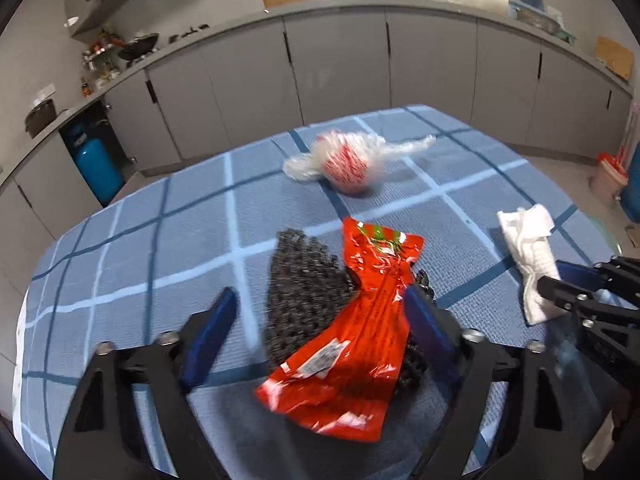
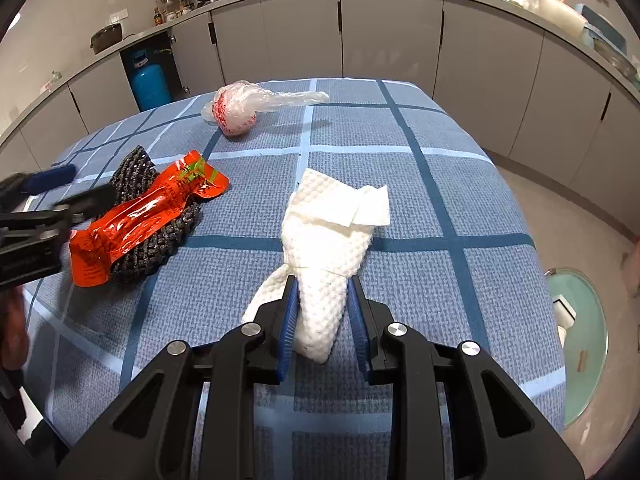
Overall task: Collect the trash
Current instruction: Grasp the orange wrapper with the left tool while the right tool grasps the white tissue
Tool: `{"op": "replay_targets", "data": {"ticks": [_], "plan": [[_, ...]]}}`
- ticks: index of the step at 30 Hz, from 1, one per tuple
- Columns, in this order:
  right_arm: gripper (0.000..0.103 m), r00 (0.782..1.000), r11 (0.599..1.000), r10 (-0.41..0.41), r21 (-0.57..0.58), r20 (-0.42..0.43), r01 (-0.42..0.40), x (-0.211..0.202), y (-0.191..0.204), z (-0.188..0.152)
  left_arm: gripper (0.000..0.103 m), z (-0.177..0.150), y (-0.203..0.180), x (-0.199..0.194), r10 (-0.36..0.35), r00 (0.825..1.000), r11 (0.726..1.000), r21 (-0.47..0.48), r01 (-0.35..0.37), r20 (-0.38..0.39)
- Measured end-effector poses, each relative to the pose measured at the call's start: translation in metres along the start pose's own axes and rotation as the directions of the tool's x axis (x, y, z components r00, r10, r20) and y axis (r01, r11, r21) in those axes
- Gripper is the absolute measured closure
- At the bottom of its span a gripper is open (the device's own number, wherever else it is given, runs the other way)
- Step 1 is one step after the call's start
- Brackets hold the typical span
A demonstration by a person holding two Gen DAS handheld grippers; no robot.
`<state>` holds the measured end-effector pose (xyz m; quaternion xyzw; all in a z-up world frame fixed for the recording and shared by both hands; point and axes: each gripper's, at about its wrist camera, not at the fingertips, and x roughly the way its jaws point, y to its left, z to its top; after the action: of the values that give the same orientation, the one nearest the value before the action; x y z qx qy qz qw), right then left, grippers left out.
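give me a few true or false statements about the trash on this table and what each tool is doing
1. The right tool has its blue pads closed on the white paper towel. True.
2. The red snack wrapper lies partly on a dark knitted cloth. True.
3. The left tool is shut tight on the wrapper. False: its jaws stand wide, with the wrapper between them and no pad seen pressing on it.
4. The clear plastic bag with red print sits beside the paper towel, touching it. False: it lies apart, nearer the far edge of the blue checked tablecloth.
5. The paper towel is neatly folded flat. False: it is crumpled and twisted.
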<state>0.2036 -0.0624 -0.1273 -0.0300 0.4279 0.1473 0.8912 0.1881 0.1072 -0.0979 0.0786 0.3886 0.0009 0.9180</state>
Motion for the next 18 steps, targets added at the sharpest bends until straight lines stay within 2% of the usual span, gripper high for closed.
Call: {"op": "replay_targets", "data": {"ticks": [3, 7, 9, 13, 16, 18], "plan": [[0.076, 1.0, 1.0, 0.002, 0.004, 0.0, -0.002, 0.0, -0.002, -0.003, 0.036, -0.001, -0.007, 0.008, -0.019, 1.0, 1.0, 0.011, 0.019, -0.022], [0.076, 1.0, 1.0, 0.005, 0.006, 0.001, -0.005, 0.001, -0.002, -0.003, 0.036, -0.004, -0.015, 0.02, -0.086, 0.993, 0.996, 0.023, 0.088, -0.08], [0.076, 1.0, 1.0, 0.007, 0.008, 0.001, -0.007, 0.002, -0.003, -0.003, 0.037, -0.008, -0.016, 0.03, -0.095, 0.989, 0.995, 0.019, 0.097, -0.11], [0.075, 1.0, 1.0, 0.009, 0.009, 0.003, -0.009, 0.002, -0.004, -0.004, 0.042, -0.009, -0.012, 0.034, -0.107, 0.988, 0.994, 0.002, 0.107, -0.108], [0.075, 1.0, 1.0, 0.005, 0.007, 0.008, -0.005, 0.002, -0.003, -0.004, 0.056, -0.007, -0.016, 0.028, -0.096, 0.992, 0.994, 0.035, 0.1, -0.087], [0.076, 1.0, 1.0, 0.003, 0.007, 0.011, -0.004, 0.001, -0.002, -0.004, 0.061, -0.005, -0.016, 0.022, -0.11, 0.991, 0.993, 0.039, 0.113, -0.076]]}}
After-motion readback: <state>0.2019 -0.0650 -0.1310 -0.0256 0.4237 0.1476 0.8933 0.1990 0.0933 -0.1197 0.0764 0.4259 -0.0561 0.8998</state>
